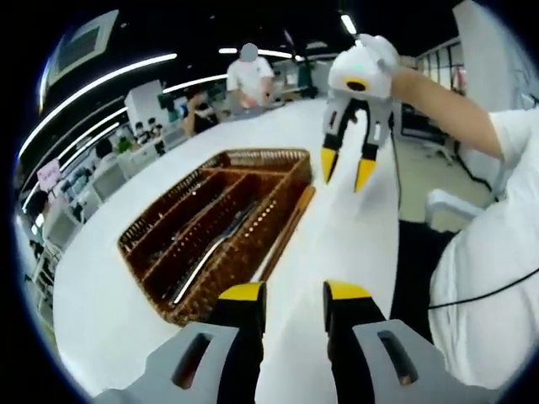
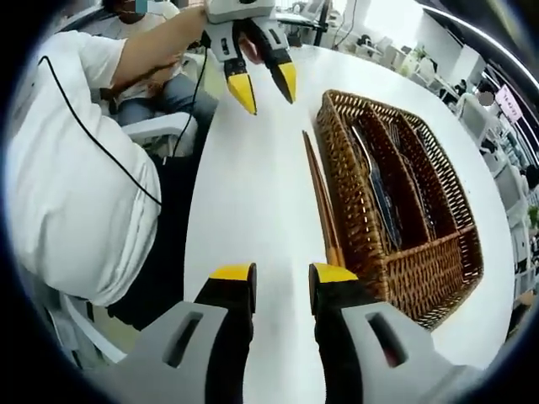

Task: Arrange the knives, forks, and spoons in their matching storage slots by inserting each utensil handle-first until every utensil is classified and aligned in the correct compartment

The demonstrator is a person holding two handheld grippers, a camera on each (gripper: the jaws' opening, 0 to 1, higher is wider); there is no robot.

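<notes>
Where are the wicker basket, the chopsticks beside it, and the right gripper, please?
wicker basket [image 2: 418, 278]: right gripper view, near end wall.
chopsticks [image 2: 318, 189]: right gripper view, mid-length.
right gripper [image 1: 347, 169]: left gripper view, between its fingers.

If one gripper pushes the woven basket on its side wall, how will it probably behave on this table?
The woven basket looks light and sits flat and wide on the smooth white table, so it would probably slide, not tip. Its wicker wall may flex slightly. The utensils lying loose inside could shift or rattle.
</notes>
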